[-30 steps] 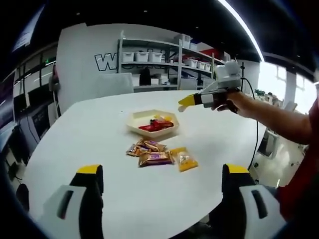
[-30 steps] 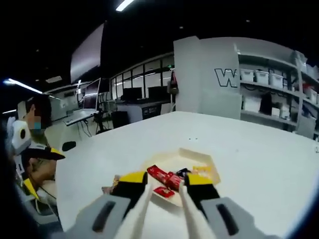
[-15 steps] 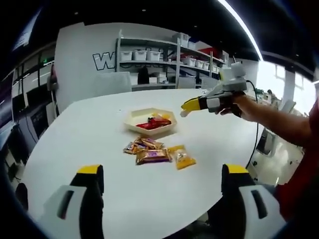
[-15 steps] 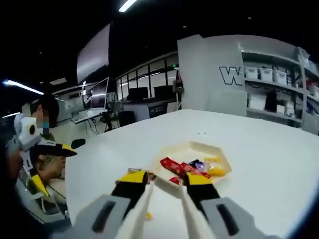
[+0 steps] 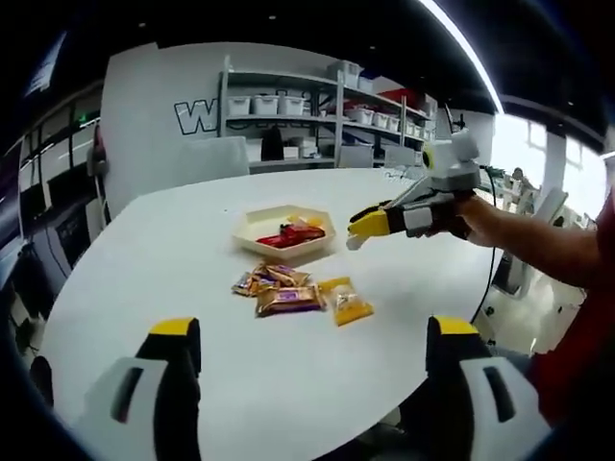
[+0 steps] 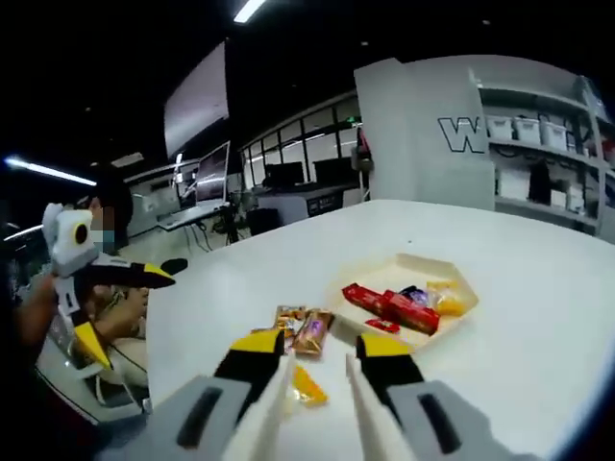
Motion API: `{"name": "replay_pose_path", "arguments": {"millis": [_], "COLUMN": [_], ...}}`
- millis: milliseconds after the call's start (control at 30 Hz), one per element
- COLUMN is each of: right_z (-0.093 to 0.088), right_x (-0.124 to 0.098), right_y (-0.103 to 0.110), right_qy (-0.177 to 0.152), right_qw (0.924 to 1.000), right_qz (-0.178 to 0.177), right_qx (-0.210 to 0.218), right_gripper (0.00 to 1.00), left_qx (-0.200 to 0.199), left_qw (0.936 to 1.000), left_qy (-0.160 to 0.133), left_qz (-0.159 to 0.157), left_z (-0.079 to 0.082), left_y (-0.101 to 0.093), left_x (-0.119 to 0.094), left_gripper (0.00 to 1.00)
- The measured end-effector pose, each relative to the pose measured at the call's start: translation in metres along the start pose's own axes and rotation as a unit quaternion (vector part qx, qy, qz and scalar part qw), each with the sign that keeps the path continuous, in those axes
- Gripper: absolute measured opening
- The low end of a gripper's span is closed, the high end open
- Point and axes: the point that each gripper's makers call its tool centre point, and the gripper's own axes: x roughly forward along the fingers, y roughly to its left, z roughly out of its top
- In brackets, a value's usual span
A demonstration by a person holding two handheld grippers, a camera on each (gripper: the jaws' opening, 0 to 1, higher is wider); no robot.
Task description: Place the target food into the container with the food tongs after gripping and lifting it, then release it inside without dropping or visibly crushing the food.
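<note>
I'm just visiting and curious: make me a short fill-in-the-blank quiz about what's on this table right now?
1. The tray holding red packets has ___ sides.
2. The snack packets outside the tray lie on a ___ table.
3. The packet lying closest to the right gripper is coloured ___.
4. The left gripper's jaws stand wide ___.

Missing words: six; white; yellow; open

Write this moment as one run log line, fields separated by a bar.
right gripper: holding tongs, above loose snacks | left gripper: open, empty | tray: holds red packets | phase: approaching next snack
</note>
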Motion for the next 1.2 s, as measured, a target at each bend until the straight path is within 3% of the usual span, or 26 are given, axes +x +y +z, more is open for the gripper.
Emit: {"name": "replay_pose_path", "arguments": {"millis": [433,700,1033,1200], "right_z": [-0.035,-0.053,-0.046,-0.036], "right_x": [0.012,0.008,0.0,0.004], "right_y": [0.03,0.025,0.009,0.024], "right_qy": [0.037,0.075,0.067,0.054], "right_qw": [0.9985,0.9961,0.9972,0.9982], "right_qz": [0.038,0.014,-0.026,-0.018], "right_qx": [-0.014,-0.045,-0.022,-0.016], "right_gripper": [0.25,0.25,0.25,0.25], "left_qx": [0.003,0.005,0.01,0.01], "left_qw": [1.0,1.0,0.9999,0.9999], "left_qy": [0.005,0.005,0.007,0.008], "left_qz": [-0.003,-0.005,-0.008,-0.008], "left_z": [-0.004,-0.004,-0.004,-0.004], "left_y": [-0.001,-0.003,-0.006,-0.006], "left_x": [-0.001,0.0,0.002,0.002], "left_gripper": [0.95,0.94,0.94,0.94]}}
